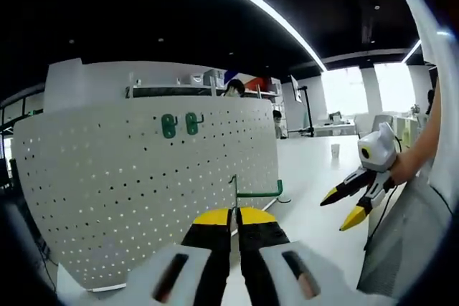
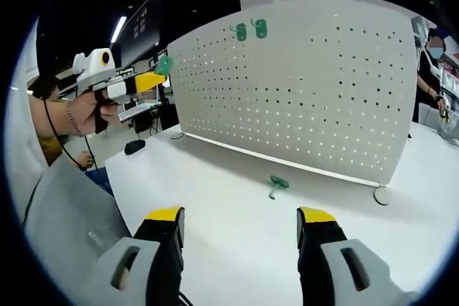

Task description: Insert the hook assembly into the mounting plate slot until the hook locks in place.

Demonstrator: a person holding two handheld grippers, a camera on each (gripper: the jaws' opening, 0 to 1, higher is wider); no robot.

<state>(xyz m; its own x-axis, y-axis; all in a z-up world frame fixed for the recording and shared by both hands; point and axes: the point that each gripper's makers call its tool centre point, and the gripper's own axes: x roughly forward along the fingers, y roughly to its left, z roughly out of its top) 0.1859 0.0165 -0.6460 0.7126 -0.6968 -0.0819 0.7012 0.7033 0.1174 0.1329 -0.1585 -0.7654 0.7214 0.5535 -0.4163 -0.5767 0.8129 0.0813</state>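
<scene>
Left gripper: the left gripper [image 1: 234,214] has its jaws closed on a green hook [image 1: 252,193], the wire stem pinched between the yellow tips and the arm pointing right; the right gripper view shows it raised at the left, well apart from the board.
Right gripper: the right gripper [image 2: 240,218] stands wide open with nothing between its jaws, low over the white worktop [image 2: 215,249]; the left gripper view shows it off to the right, in a person's hand.
Pegboard: the white pegboard [image 2: 308,84] stands upright on the worktop; two green hooks already hang near its top edge [image 1: 179,125].
Spare hook: another green hook lies loose on the worktop [image 2: 277,184], just in front of the board's lower edge.
Risk: my judgement is that the thin stem could twist in the left gripper as it meets the holes, so the prongs miss or seat only partly and the hook never locks.
Risk, second: pushing hard on a free-standing board may tip or slide it.
Hard to tell: the hook's mounting end is hidden behind the jaws.
</scene>
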